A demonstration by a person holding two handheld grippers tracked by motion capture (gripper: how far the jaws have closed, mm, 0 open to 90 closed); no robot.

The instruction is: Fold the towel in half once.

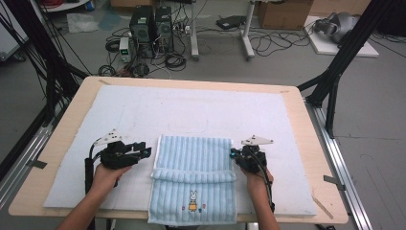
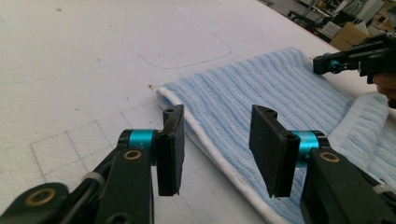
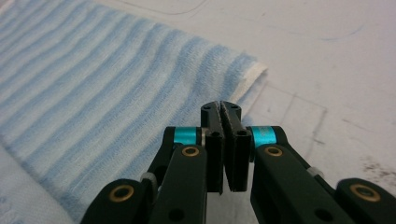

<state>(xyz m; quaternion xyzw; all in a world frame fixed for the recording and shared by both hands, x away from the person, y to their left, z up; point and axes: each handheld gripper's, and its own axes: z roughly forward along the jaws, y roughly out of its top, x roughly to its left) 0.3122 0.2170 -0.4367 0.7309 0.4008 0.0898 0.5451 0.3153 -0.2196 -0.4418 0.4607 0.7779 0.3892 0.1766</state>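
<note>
A light blue striped towel (image 1: pixel 194 155) lies on the white board, its near part folded into a band (image 1: pixel 194 176) above a small rabbit print (image 1: pixel 193 201). My left gripper (image 1: pixel 146 149) sits at the towel's left edge. Its jaws stand open (image 2: pixel 217 140) just above the white hem, with nothing between the pads, and the towel (image 2: pixel 261 88) stretches away beyond them. My right gripper (image 1: pixel 233 154) is at the towel's right edge, also seen across the cloth (image 2: pixel 327 63). It is shut (image 3: pixel 222 109), pads together, with the towel (image 3: pixel 116 79) and its corner just ahead.
The white foam board (image 1: pixel 191 103) covers most of the wooden table (image 1: pixel 306 143) and carries faint pencil outlines. The towel's near end hangs over the table's front edge. On the floor beyond are computer towers (image 1: pixel 151 28), cables and black frame legs (image 1: pixel 335 72).
</note>
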